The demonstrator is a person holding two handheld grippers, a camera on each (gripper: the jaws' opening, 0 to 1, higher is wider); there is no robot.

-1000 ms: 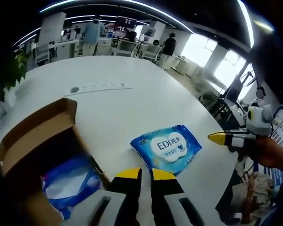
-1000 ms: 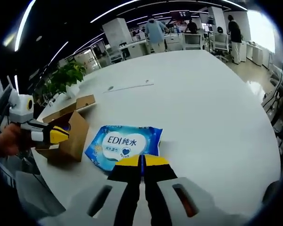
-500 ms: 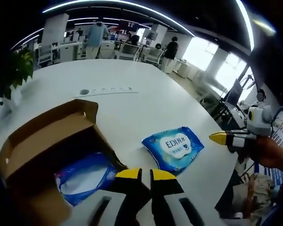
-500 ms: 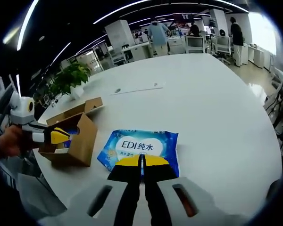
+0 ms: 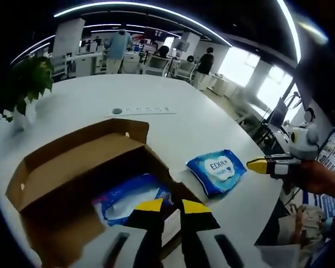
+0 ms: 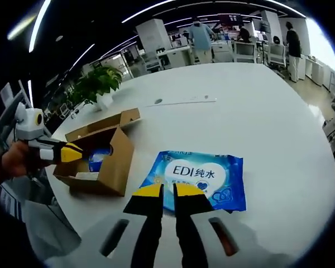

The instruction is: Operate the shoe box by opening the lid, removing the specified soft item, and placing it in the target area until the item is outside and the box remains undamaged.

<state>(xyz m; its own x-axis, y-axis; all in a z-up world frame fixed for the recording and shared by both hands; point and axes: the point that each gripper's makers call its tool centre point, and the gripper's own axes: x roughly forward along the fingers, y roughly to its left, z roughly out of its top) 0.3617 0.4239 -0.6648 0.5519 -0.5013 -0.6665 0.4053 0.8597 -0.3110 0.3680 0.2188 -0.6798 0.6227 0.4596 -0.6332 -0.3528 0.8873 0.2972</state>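
Blue wipes pack (image 6: 198, 180) lies flat on the white worktop (image 6: 268, 111), just beside the open cardboard box (image 5: 72, 178). Right claw (image 6: 162, 191) hangs over it, slightly parted, empty; left claw (image 5: 164, 205) likewise. Soft, light, slick film, probably: pinch an edge seam.

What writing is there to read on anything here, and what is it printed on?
"EDI纯水": on the white label of the blue plastic wipes pack lying on the white table.
Smaller print under it on that label: too small to read.
Second blue pack inside the open brown cardboard box: print blurred, unreadable.
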